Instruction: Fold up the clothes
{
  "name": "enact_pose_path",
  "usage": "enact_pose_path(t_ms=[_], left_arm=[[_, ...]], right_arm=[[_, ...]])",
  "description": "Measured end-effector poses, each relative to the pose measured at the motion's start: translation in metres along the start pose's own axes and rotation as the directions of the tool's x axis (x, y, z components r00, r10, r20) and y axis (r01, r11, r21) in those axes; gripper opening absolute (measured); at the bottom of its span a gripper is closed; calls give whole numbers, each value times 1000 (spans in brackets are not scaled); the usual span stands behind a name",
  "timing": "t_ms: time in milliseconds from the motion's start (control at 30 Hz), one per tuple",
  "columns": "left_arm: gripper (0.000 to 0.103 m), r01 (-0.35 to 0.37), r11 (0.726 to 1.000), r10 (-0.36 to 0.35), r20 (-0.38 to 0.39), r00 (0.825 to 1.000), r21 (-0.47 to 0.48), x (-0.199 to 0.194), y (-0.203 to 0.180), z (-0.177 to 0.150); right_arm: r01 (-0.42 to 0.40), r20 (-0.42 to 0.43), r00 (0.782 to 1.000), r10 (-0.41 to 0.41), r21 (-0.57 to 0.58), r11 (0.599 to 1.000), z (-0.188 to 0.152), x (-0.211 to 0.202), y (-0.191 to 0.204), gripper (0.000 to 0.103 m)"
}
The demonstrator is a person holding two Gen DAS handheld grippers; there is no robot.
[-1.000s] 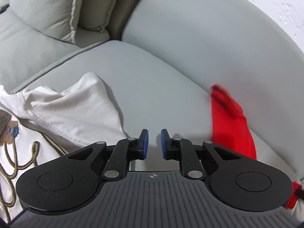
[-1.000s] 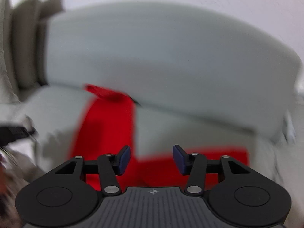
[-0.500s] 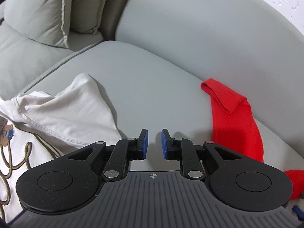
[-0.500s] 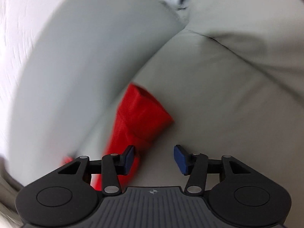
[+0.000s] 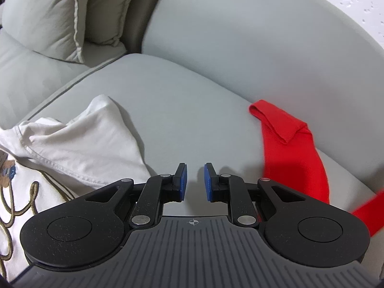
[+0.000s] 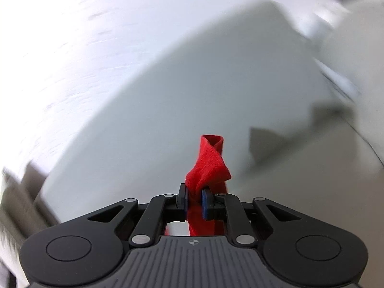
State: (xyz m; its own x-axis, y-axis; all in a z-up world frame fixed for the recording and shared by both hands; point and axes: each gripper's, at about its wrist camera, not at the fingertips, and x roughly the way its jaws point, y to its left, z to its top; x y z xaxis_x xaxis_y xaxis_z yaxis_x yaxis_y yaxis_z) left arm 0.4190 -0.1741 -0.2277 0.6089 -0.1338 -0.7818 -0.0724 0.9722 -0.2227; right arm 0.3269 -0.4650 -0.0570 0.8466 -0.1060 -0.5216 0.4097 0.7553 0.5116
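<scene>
Red garment (image 5: 294, 158) lies along the back of the sofa seat (image 5: 192, 110), its far end folded over on itself near the backrest (image 5: 252, 48), its near end running off to the lower right of the left wrist view as a blurred strip that seems lifted. In the right wrist view a bunched, twisted tuft of red cloth (image 6: 208, 165) stands up between the pads of the right gripper (image 6: 194, 202), whose jaws are closed tight on it; this is most likely an edge or corner of the same garment, though the blur keeps me from saying which part.

The left gripper (image 5: 194, 183) holds nothing. Its jaws stand a little apart, over bare seat, between the red piece and a white garment (image 5: 79, 148) heaped to its left, with cushions (image 5: 55, 19) beyond.

Risks, as I judge them:

- The right grip is on a wad, not a flat edge. Lifted that way, the cloth may hang twisted and fold crooked.
- With only one end held, the far folded end could drag across the seat and crease further, or stay doubled inside the fold.
- A thin pinch on bunched fabric can slip if the pull is quick; the blur suggests fast motion.
- The left gripper, if it reaches carelessly, could catch the white garment instead, since that lies just beside it.
</scene>
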Motion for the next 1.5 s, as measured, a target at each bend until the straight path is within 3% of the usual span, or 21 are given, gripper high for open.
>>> enact_pose_path(t_ms=[133,233,367,500,567,600,633,733,800,967,1133,1267,1333,1400,1500], left_arm=[[20,22,1000,-21,4,1000,-15,-1,4,2],[20,27,999,-27,1,1000,-34,0,8,4],[20,32,998,-33,-12,999,-57,3,13,5],[20,28,997,-30,-20,999,-75,5,16,6],[20,27,997,-28,-25,999,-72,7,15,5],[20,26,997,-28,-27,999,-71,7,15,5],[20,26,997,-28,-30,999,-71,8,16,5],[20,24,997,-26,-32,999,-76,8,17,6],[20,25,997,-27,-32,999,-72,8,17,5],[21,34,998,-36,-20,999,-50,3,14,6],[25,36,999,-36,11,999,31,-16,4,6],[31,63,989,-69,38,997,132,-49,-12,-13],[31,39,970,-53,49,997,240,-68,-21,-36],[31,-1,939,-19,54,998,344,-92,-31,-65],[31,55,933,-62,10,998,356,-132,-34,-100]], right_arm=[[-11,-5,1000,10,-224,974,19,33,95,12],[23,-35,999,-39,-359,933,10,62,142,12],[56,-66,993,-99,-475,878,-5,114,163,12],[90,-68,985,-160,-592,801,-46,153,184,14],[101,-67,981,-183,-627,773,-58,165,191,21],[96,-75,979,-187,-641,761,-67,173,196,36],[83,-82,980,-179,-653,753,-74,180,201,44],[88,-44,986,-163,-694,715,-80,176,209,52],[66,-55,988,-144,-691,719,-75,167,212,53],[-16,-153,984,-90,-582,813,-54,150,170,55],[-60,-205,978,-36,-443,895,-52,55,81,55],[11,-202,975,-91,-365,931,-48,-40,0,56],[58,-198,972,-130,-333,941,-50,-87,-38,61],[97,-223,961,-162,-275,957,-66,-123,-73,61],[145,-297,934,-198,-191,971,-106,-171,-120,61]])
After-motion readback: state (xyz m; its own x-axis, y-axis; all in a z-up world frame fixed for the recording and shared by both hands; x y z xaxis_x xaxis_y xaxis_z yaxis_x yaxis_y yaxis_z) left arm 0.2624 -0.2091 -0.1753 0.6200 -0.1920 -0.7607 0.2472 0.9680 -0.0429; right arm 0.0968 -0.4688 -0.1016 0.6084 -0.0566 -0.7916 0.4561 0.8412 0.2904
